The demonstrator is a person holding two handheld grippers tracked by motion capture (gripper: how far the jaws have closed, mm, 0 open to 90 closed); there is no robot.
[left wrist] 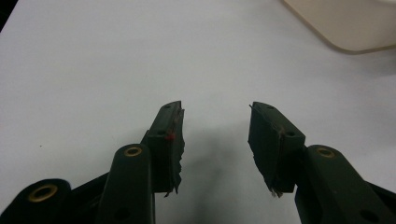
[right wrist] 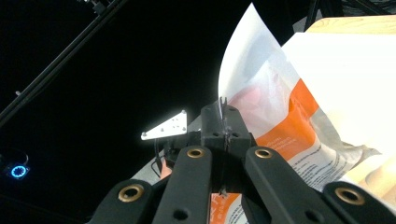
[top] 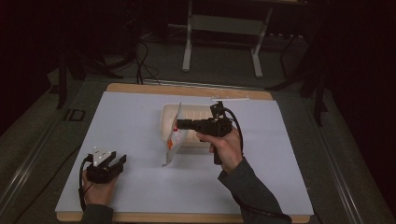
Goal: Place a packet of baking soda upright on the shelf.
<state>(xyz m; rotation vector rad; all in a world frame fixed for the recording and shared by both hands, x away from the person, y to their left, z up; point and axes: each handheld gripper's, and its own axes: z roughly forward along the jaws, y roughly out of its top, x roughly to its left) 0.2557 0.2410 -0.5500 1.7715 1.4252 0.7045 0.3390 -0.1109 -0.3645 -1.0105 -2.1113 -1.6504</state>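
Pinching the edge of a thin white-and-orange printed plastic packet, the right gripper has its jaws pressed together on the film; in the right gripper view the packet fans up past the jaw tips, its small print too blurred to read. The packet hangs tilted at the left side of a shallow cream plastic tray lying mid-worktop, its lower tip near the white sheet-covered worktop; whether it touches cannot be told. The packet and right hand hide part of the tray. The left gripper rests at the near left, well apart from the tray, jaws spread wide and empty. In the left gripper view only a cut-off corner of the tray appears. Beyond the worktop, the room is too dark to make out.
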